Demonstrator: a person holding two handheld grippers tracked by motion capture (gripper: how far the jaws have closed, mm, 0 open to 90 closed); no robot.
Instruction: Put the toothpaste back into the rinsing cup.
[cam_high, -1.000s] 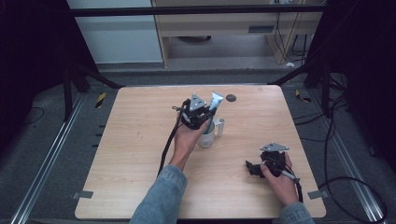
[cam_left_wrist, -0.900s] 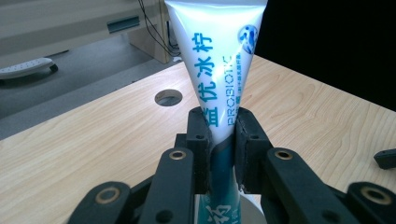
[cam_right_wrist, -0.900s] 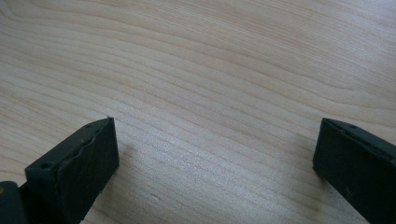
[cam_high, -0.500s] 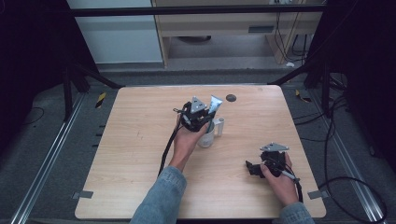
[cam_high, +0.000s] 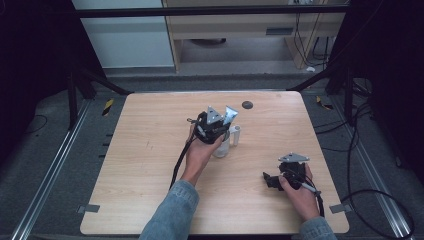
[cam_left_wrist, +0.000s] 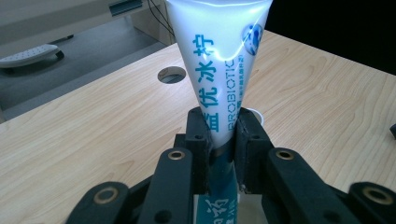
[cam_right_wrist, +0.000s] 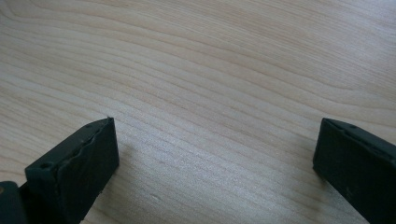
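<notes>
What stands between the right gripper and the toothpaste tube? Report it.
Nothing visible: bare wooden table lies between the open right gripper and the toothpaste tube, which the left gripper clamps above a clear cup.

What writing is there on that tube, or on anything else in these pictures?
"益优冰柠": large teal characters running along the white tube clamped in the left gripper.
"PROBIOTIC": smaller teal letters beside them on the same tube; the word may run on behind the jaw.
Fine print next to it: too small to read.
Characters on the teal band low on the tube: cut off, not readable.
Round blue logo on the tube: blurred.
</notes>
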